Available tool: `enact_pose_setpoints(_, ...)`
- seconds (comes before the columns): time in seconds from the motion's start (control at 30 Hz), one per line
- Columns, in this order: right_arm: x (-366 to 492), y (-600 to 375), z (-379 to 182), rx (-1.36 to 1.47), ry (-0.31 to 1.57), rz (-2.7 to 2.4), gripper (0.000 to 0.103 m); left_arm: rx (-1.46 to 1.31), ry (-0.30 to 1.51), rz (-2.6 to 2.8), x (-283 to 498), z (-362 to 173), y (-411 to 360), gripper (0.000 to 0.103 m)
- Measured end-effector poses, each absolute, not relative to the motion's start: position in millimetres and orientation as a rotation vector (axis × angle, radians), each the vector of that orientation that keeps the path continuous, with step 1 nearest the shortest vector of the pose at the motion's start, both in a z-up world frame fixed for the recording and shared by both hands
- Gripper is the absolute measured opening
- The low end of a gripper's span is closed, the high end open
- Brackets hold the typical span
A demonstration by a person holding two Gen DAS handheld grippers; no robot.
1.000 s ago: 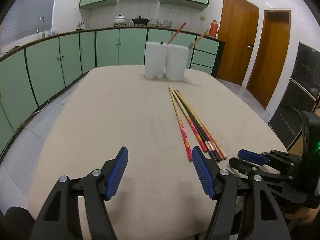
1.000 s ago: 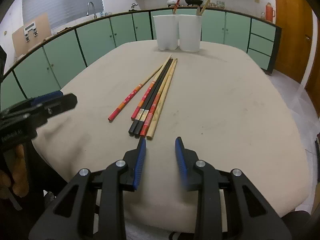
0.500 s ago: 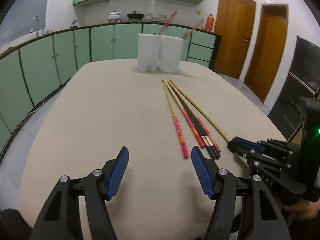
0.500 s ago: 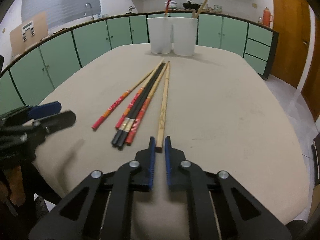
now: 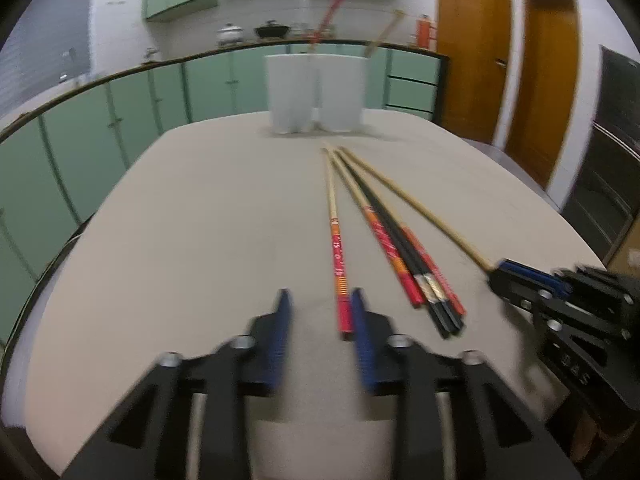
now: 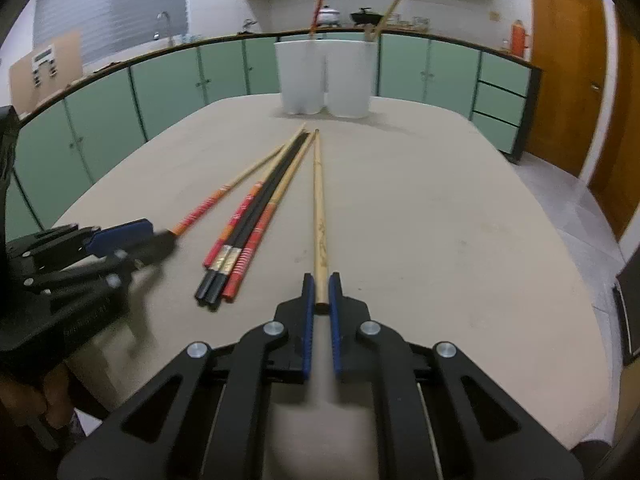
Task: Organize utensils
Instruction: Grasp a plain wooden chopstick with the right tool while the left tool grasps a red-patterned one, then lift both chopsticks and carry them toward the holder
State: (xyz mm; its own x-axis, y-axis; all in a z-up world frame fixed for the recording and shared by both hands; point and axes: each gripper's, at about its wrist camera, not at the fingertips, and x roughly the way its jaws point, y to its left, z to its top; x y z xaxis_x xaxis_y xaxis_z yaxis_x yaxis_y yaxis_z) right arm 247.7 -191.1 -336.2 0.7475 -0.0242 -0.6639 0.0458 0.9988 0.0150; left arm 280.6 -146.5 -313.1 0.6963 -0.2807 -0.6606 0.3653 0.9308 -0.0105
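The right gripper (image 6: 319,294) has its blue pads pressed narrow around the near end of a plain wooden chopstick (image 6: 319,200), which lies on the beige table (image 6: 440,220) with its tip aimed at the two white holders (image 6: 326,78) by the far edge. The left gripper (image 5: 320,312) stands open — its right-hand pad just beside the red end of a red-handled chopstick (image 5: 336,240), not clamping it. Between these two sticks lies a bundle of black and red chopsticks (image 6: 248,232), ends toward the near edge — each holder has one chopstick standing in it.
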Motion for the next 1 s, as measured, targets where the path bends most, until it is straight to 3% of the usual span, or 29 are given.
enact_pose_setpoints(0.07, 247.7, -192.0, -336.4, 0.030, 0.720, -0.069, 0.007, 0.100, 0.714, -0.318, 282.2, -313.1, -142.4, 0.009)
enact_pose_setpoints(0.63, 244.7, -195.1, -337.3, 0.043, 0.722, -0.083, 0.011, 0.104, 0.712, -0.312, 277.4, -312.1, -137.3, 0.008)
enact_pose_setpoints(0.77, 242.2, -194.5, -338.2, 0.038, 0.715, -0.084, 0.017, 0.106, 0.701, -0.307, 277.0, -313.7, -137.5, 0.010)
enact_pose_setpoints(0.9, 245.7, -192.8, -339.9, 0.021, 0.708, -0.084, 0.016, 0.127, 0.675, -0.310, 275.7, -315.6, -138.6, 0.010)
enact_pose_setpoints(1.0, 246.4, -195.0, -338.7, 0.032, 0.717, -0.082, 0.007, 0.100, 0.686, -0.319, 281.8, -313.5, -135.1, 0.006)
